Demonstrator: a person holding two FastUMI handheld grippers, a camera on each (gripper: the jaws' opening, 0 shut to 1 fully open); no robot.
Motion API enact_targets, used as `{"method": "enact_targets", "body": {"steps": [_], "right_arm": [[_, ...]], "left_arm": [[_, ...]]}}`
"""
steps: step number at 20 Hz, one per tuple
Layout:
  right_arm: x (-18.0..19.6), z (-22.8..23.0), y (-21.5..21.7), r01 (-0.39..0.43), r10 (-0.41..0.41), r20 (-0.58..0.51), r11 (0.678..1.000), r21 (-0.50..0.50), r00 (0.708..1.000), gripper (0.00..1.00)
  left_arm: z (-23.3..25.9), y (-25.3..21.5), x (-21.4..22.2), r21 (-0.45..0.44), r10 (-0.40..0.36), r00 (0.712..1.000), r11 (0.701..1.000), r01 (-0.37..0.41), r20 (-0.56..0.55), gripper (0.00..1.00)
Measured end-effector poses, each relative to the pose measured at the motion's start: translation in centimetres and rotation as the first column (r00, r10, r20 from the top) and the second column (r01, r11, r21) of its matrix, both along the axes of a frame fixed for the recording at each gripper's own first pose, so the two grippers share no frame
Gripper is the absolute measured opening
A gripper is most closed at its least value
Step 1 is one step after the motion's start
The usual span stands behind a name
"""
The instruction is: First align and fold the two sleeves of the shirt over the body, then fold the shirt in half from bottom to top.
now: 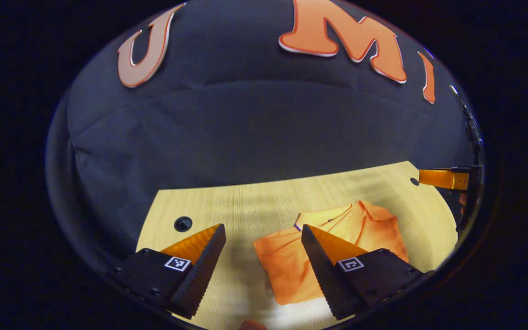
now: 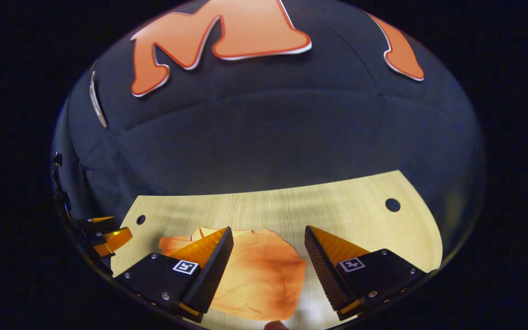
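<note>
Left claw spread wide, gripping nothing, raised over the bench, probably let go to clear the cloth. Between and beyond its fingers, orange shirt lying compactly folded on the wood, apparently done. Right claw equally wide, empty, above the shirt's right edge. Bare bench on every side, ample room for withdrawing.

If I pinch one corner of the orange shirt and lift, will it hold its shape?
Probably not: the orange shirt lies in soft creases on the table, so it likely droops and unfolds. It looks thin and light. The wood looks smooth, so pushing may bunch or slide it.
</note>
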State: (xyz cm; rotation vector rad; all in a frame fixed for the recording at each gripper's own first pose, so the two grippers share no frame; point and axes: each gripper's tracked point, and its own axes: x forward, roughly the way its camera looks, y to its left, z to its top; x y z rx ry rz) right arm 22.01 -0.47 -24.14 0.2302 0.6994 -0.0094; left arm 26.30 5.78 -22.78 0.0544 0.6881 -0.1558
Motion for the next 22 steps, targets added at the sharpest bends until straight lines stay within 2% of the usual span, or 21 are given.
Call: {"method": "enact_targets", "body": {"steps": [5, 10, 13, 19, 22], "right_arm": [[-5.2, 5.6, 0.1, -0.015, 0.022, 0.128, 0.998, -0.056, 0.992, 0.96], [-9.8, 10.7, 0.3, -0.031, 0.053, 0.261, 0.996, -0.087, 0.964, 0.96], [-12.2, 13.3, 0.8, -0.035, 0.068, 0.321, 0.994, -0.106, 0.945, 0.96], [-15.9, 15.0, 1.8, -0.070, 0.109, 0.397, 0.991, -0.111, 0.911, 0.96], [-16.8, 15.8, 2.7, -0.086, 0.124, 0.429, 0.991, -0.107, 0.895, 0.96]], "left_arm": [[6.8, -0.3, -3.8, -0.075, 0.033, 0.990, 0.997, -0.023, 0.141, 1.00], [12.0, 0.9, -8.1, -0.095, 0.052, 0.954, 0.995, -0.025, 0.295, 1.00], [15.2, 0.0, -11.0, -0.090, 0.049, 0.933, 0.996, -0.018, 0.358, 1.00], [18.3, -0.8, -16.7, -0.091, 0.071, 0.891, 0.995, -0.034, 0.449, 1.00], [19.0, -1.0, -19.3, -0.112, 0.107, 0.866, 0.992, -0.059, 0.489, 1.00]]}}
